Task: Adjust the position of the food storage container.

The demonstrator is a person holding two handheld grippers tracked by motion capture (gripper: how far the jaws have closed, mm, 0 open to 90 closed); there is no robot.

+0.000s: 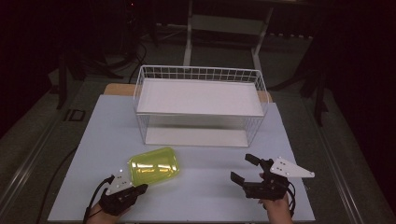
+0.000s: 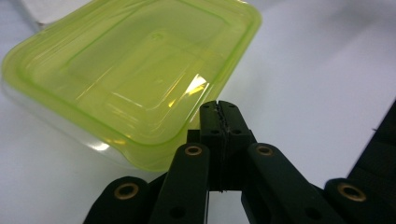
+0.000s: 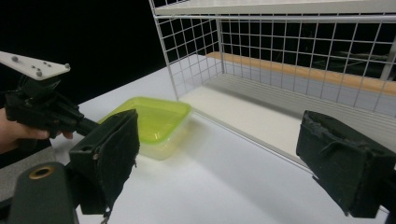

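A yellow-green lidded plastic container [image 1: 153, 165] lies on the white table [image 1: 205, 196], left of the middle. My left gripper [image 1: 141, 188] comes in from the bottom left with its jaws shut together. In the left gripper view its tips [image 2: 219, 106] sit at the near rim of the container [image 2: 130, 74]; I cannot tell whether they touch it. My right gripper [image 1: 240, 167] hovers at the lower right, open, with nothing between its pads. In the right gripper view my right gripper [image 3: 219, 122] faces the container [image 3: 154, 121] and the rack.
A white wire rack [image 1: 201, 74] with an upper and a lower shelf stands at the back middle of the table; its open front faces me. In the right gripper view the rack's mesh [image 3: 196, 51] rises just beyond the container. Dark floor surrounds the table.
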